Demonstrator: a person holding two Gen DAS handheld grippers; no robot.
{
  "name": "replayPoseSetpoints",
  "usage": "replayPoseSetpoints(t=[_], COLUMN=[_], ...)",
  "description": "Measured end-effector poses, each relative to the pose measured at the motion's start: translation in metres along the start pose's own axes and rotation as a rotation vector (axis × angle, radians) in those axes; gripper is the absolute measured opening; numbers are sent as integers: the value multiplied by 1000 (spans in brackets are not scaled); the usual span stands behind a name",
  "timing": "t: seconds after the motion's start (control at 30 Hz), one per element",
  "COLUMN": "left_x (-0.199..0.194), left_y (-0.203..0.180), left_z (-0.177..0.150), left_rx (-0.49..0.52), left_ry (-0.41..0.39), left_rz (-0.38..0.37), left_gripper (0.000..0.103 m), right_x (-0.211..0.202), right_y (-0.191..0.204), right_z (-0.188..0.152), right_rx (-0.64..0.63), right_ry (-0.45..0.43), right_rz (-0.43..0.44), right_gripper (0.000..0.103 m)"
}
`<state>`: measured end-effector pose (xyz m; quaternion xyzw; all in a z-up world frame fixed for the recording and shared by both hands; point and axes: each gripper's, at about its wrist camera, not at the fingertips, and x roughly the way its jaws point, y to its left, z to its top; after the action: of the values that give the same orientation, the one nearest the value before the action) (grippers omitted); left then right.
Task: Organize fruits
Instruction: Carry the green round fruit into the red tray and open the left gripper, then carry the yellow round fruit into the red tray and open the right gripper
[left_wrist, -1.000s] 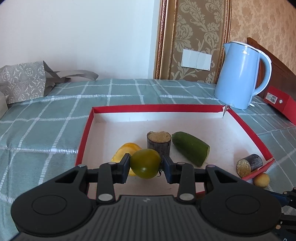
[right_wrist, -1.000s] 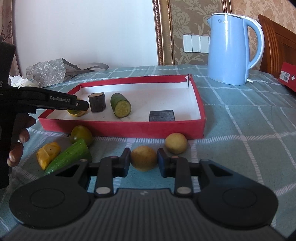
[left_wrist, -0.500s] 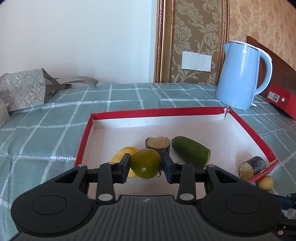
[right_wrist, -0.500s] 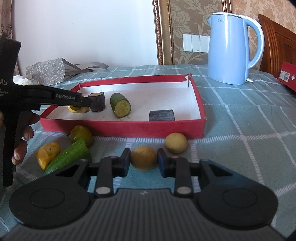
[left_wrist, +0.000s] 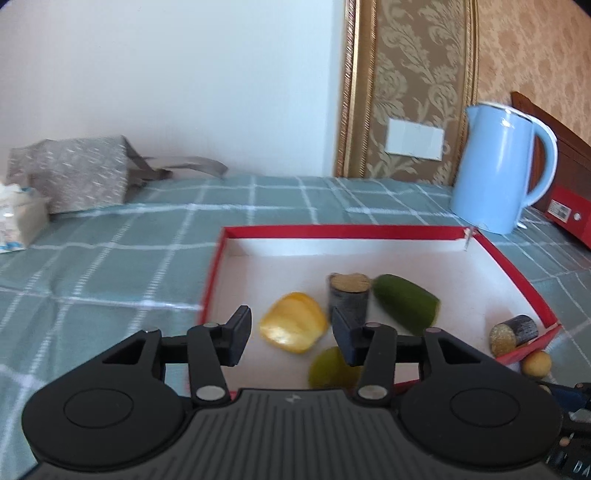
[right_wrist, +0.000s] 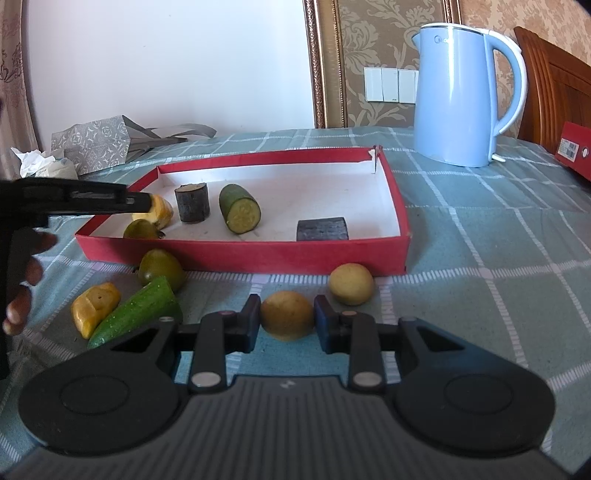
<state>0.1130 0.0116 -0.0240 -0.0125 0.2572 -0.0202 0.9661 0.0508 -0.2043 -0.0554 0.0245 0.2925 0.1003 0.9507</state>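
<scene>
My left gripper (left_wrist: 290, 334) is open and empty above the near left part of the red tray (left_wrist: 343, 231). The green round fruit (left_wrist: 334, 369) lies in the tray just below its right finger, also seen in the right wrist view (right_wrist: 142, 229). The tray holds a yellow piece (left_wrist: 293, 323), a dark stump (left_wrist: 349, 297), a cucumber half (left_wrist: 406, 302) and a second stump (left_wrist: 515, 332). My right gripper (right_wrist: 287, 325) is shut on a yellow round fruit (right_wrist: 287, 314) on the cloth in front of the tray (right_wrist: 240, 253).
On the cloth before the tray lie another yellow round fruit (right_wrist: 351, 283), a green fruit (right_wrist: 160, 267), a cucumber piece (right_wrist: 136, 314) and a yellow chunk (right_wrist: 94, 306). A blue kettle (right_wrist: 461, 96) stands at the back right, a grey bag (right_wrist: 92, 142) at the back left, a red box (right_wrist: 574, 149) at the far right.
My left gripper has opened and let go of the green round fruit, which now lies in the tray. It has also pulled back and to the left. My right gripper has not moved.
</scene>
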Motion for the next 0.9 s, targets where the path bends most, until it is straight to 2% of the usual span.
replayPoseSetpoints(t=[0.1,0.23,0.5,0.7,0.77,0.9], left_x=[-19,-39,-45,-45,-44,-42], left_y=[12,31,45,47,45,41], left_z=[-8,-22,-39,-43,-44,-46], left_rx=[-10,-47,-66,-70,-58,-40], left_ry=[-47,-55,13,38,49,63], left_rz=[35,27,-28,-59,-60,-74], left_gripper=[50,53,53,53,53,53], right_x=[0,1,-1,-9,-13,-9], right_y=[0,1,5,14,16,15], right_z=[0,0,0,1,9,40], right_rx=[2,-7,-30,-79,-86,-108], right_ry=[-2,0,-9,-50,-78,-152], right_rz=[-3,-8,-30,-46,-43,-95], right_gripper=[29,29,29,29,29,29])
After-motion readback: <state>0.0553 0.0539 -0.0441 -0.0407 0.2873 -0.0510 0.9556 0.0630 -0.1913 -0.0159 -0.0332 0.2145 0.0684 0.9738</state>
